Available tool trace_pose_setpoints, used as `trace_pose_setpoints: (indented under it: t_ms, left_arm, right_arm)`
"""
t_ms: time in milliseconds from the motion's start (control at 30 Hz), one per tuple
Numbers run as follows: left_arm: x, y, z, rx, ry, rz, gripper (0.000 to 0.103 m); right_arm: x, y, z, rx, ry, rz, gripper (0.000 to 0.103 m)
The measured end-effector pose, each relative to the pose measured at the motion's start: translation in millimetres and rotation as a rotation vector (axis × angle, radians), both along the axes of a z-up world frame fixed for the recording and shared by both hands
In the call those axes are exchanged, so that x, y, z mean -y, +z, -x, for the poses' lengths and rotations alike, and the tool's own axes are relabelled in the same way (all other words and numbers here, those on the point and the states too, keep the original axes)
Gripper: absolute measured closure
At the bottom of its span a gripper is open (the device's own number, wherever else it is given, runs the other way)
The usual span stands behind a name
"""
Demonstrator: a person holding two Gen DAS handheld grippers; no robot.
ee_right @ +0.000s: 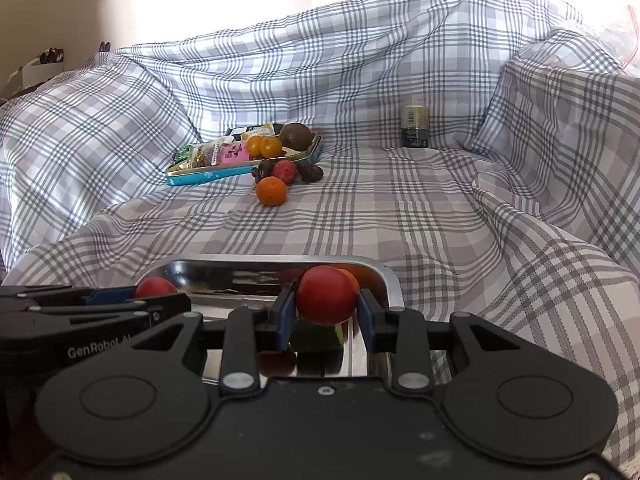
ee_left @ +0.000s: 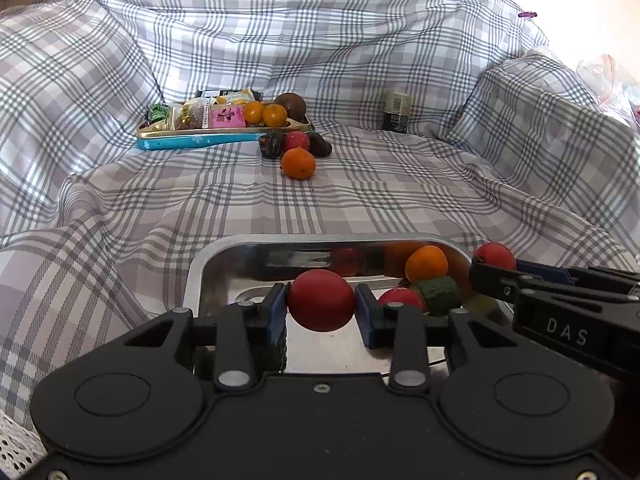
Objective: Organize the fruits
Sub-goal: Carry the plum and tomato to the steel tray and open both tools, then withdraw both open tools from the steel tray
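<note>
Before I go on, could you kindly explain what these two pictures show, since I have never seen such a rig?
There is no robot here: a person holds a pair of black hand-held tongs in each hand, each with a camera looking along its two blue-padded fingers. One picture comes from the left tongs, the other from the right tongs; each also shows its partner from the side. Both tongs are shut on a round red fruit: the left fruit and the right fruit, held over a shiny metal tray. The tray already holds an orange mandarin and a green cucumber piece. Farther back on the grey checked cloth stand a blue tin of snacks, loose fruit including another mandarin, and a small dark can.
</note>
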State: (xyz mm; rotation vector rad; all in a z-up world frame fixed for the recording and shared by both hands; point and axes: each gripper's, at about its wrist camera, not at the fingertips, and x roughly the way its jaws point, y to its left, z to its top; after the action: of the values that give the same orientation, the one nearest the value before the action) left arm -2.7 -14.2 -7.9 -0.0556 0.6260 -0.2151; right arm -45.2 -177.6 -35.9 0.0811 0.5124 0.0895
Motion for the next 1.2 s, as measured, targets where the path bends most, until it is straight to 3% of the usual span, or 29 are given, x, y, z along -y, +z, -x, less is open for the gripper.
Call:
trace_pose_setpoints:
  t_ms: [1200]
  left_arm:
    - [-0.2, -0.5, -2.2, -0.008, 0.008, 0.001, 0.058]
  right_arm:
    - [-1.0, -3.1, 0.8, 0.0, -0.002, 0.008, 0.067]
